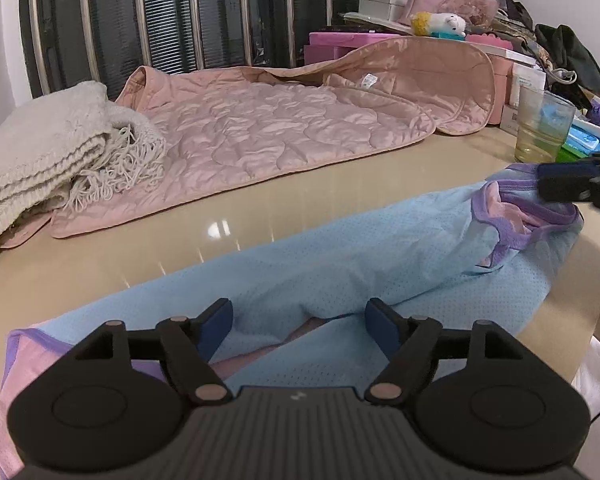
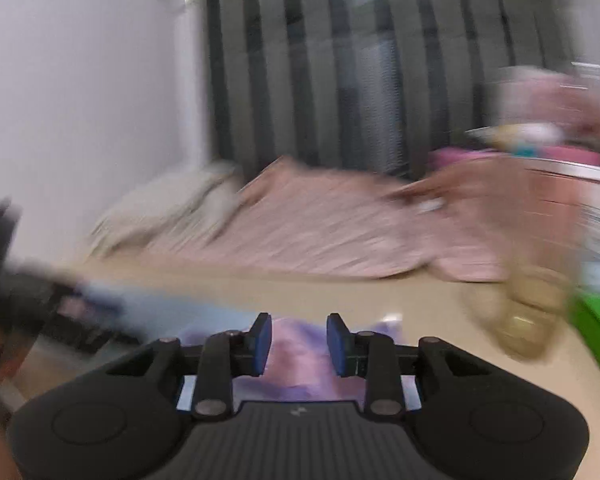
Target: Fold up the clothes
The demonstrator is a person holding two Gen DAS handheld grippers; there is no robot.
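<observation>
A light blue mesh shirt with purple trim and a pink lining lies stretched across the beige table. My left gripper is open, its blue pads just above the shirt's near end. My right gripper shows at the far right over the shirt's purple collar. In the blurred right wrist view my right gripper is open, with purple fabric between and below its pads. The left gripper shows there as a dark blur at the left.
A pink quilted cover and a folded cream knit blanket lie at the back of the table. A clear glass, pink boxes, a plush toy and clutter stand at the back right. The table edge runs along the right.
</observation>
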